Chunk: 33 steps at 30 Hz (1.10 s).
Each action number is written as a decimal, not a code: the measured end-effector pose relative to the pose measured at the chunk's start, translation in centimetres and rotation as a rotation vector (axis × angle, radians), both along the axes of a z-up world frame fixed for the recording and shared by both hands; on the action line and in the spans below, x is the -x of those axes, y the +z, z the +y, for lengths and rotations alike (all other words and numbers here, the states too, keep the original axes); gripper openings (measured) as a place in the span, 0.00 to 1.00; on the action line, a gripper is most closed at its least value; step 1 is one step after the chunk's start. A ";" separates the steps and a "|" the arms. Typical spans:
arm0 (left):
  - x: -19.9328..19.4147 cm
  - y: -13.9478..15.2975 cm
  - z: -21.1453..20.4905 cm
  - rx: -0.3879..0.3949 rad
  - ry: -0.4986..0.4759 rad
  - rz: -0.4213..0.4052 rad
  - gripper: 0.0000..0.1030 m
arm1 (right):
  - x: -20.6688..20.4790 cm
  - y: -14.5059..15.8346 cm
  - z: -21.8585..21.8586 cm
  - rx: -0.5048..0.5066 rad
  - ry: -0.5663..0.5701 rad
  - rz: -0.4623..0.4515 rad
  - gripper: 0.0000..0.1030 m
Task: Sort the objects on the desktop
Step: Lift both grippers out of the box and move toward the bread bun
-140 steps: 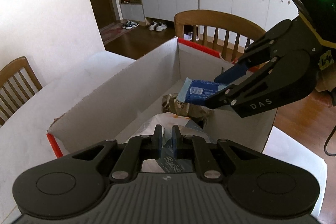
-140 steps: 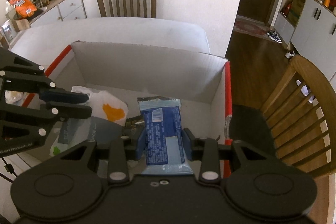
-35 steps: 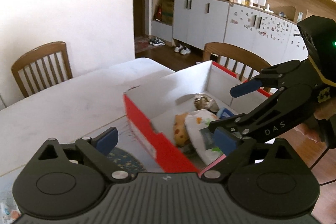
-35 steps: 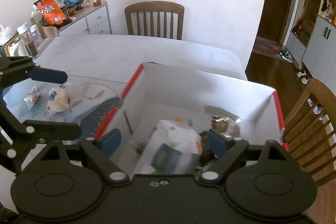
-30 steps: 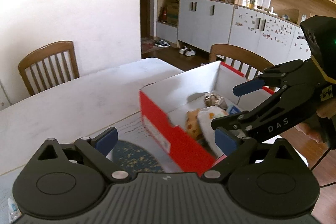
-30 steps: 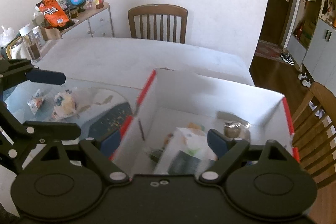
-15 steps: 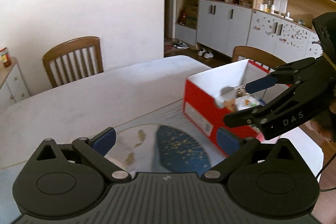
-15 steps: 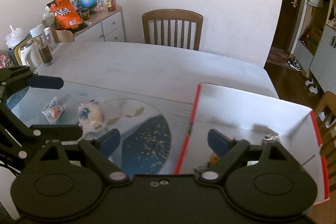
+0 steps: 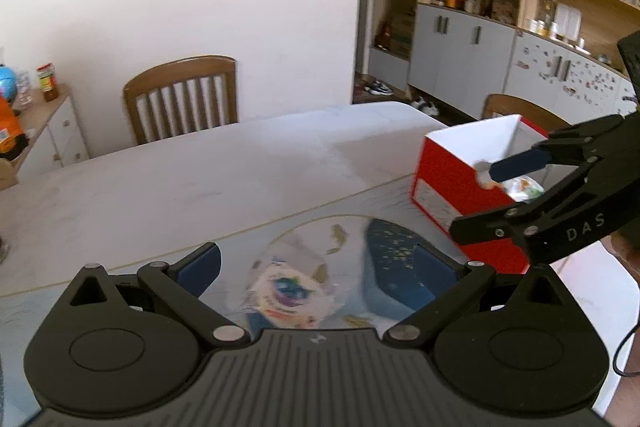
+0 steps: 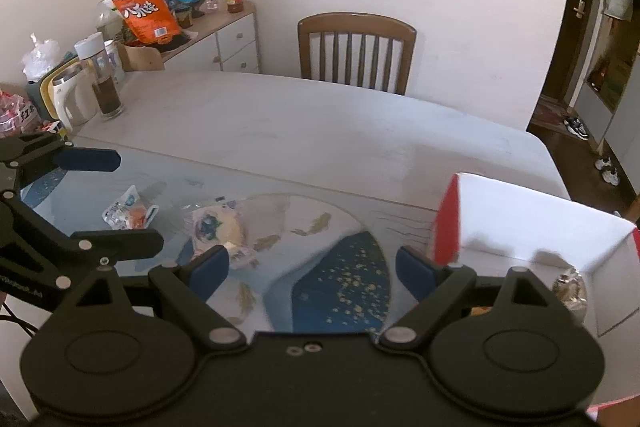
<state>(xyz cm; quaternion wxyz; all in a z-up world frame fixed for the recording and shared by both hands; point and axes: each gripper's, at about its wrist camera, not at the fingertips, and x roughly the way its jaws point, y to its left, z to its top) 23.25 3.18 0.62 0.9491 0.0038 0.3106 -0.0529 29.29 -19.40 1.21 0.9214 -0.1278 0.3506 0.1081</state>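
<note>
Pale dining table (image 10: 320, 123), wooden chair (image 10: 356, 51)

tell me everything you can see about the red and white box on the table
The box is an open-topped cardboard carton, red outside and white inside, with a pale label on its red end wall. It stands upright near the table's right edge, beside the blue patterned mat. Inside, only partly visible, lie a crinkled silvery wrapper and some light-coloured packets. In the left wrist view the open right tongs cross in front of it; contact cannot be told.
</note>
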 end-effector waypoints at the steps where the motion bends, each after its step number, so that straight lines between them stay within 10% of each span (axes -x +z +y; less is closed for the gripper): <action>1: 0.1 -0.1 0.4 -0.002 0.012 -0.006 1.00 | -0.1 -0.1 0.3 -0.002 0.001 -0.001 0.88; 33: 1.9 -6.1 10.8 0.006 0.172 0.109 1.00 | -5.1 -4.7 8.4 0.016 0.086 0.089 0.88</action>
